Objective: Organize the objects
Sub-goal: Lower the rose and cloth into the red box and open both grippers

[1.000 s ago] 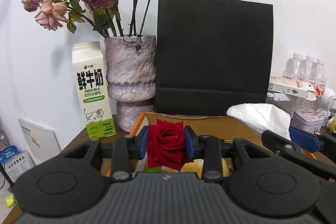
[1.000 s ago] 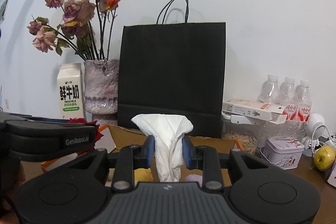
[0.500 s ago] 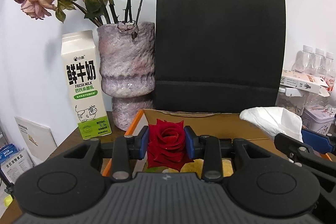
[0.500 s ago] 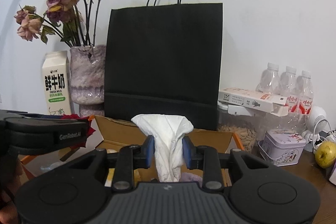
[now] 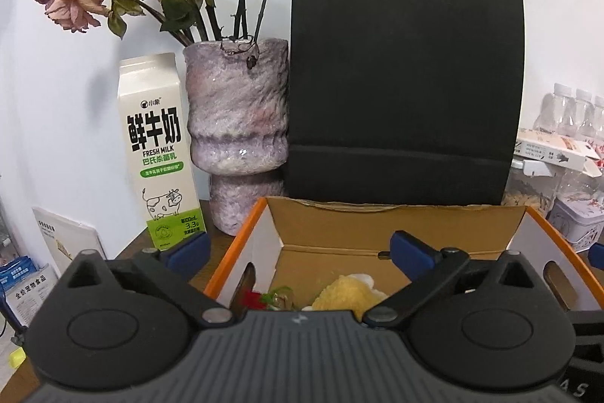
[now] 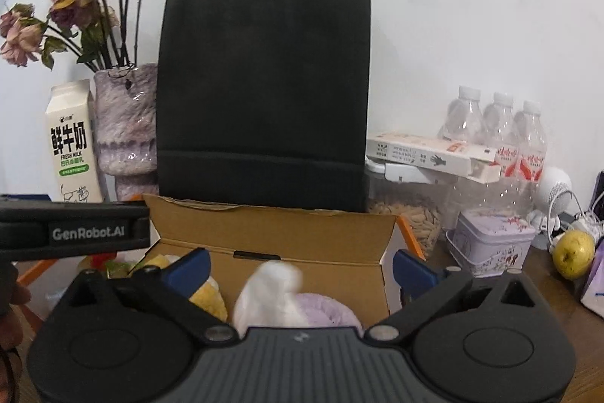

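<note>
Inside the cardboard box (image 5: 396, 225), near its left wall, lies the red rose (image 5: 252, 298), low between and below the spread fingers of the left gripper (image 5: 300, 250); its long axis cannot be told. Right of it, the white tissue (image 6: 270, 293) stands roughly upright in the box, untouched between the wide-apart fingers of the right gripper (image 6: 300, 265), beside a yellow plush (image 6: 207, 301).

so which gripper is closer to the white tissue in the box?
Right. The right gripper is open directly over the white tissue; the left gripper is open over the box's other side, above the rose.
</note>
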The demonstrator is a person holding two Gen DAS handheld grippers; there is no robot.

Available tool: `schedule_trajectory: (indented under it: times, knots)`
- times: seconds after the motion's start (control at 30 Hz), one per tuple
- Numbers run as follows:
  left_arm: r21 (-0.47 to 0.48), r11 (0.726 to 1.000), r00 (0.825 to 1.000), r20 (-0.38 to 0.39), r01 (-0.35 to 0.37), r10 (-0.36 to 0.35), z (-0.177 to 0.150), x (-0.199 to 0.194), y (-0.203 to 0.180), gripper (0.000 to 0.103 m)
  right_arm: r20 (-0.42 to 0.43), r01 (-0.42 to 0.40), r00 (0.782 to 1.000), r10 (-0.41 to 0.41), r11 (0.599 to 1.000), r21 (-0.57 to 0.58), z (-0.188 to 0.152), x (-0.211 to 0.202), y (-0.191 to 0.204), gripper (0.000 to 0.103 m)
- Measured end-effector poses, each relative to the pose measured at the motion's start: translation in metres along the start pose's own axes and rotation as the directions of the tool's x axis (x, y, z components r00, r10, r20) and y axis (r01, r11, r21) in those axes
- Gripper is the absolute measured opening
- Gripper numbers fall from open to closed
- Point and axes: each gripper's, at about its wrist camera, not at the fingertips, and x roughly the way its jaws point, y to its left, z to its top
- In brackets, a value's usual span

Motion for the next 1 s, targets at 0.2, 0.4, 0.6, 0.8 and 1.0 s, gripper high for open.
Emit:
schedule_trajectory:
  times: [0.2,0.4,0.6,0.8,1.0]
  knots:
    - [0.002,1.0,1.0,-0.007,0.0,0.0,-0.001,0.0,-0.001,0.103,-0.014,0.003,1.0,-0.003,1.0,-0.007,-0.001,0.001,0.001,0.103]
    - [0.011,1.0,1.0,-0.009,0.006,-0.006,-0.001,-0.001,-0.003,0.103,-0.018,0.0,1.0,0.0,1.0,-0.013,-0.001,-0.001,0.003,0.103]
    - [0.013,1.0,1.0,-0.014,0.008,-0.008,-0.002,-0.002,-0.003,0.103,-0.029,-0.007,1.0,0.007,1.0,-0.015,-0.002,-0.001,0.003,0.103]
    - [0.02,1.0,1.0,-0.022,0.01,-0.01,-0.003,-0.007,-0.001,0.103,-0.027,-0.012,1.0,0.012,1.0,-0.017,-0.001,-0.006,0.004,0.103]
    - [0.017,1.0,0.999,-0.037,0.007,-0.006,-0.008,-0.016,0.003,0.103,-0.025,-0.015,1.0,0.015,0.999,-0.035,-0.004,-0.013,0.007,0.103]
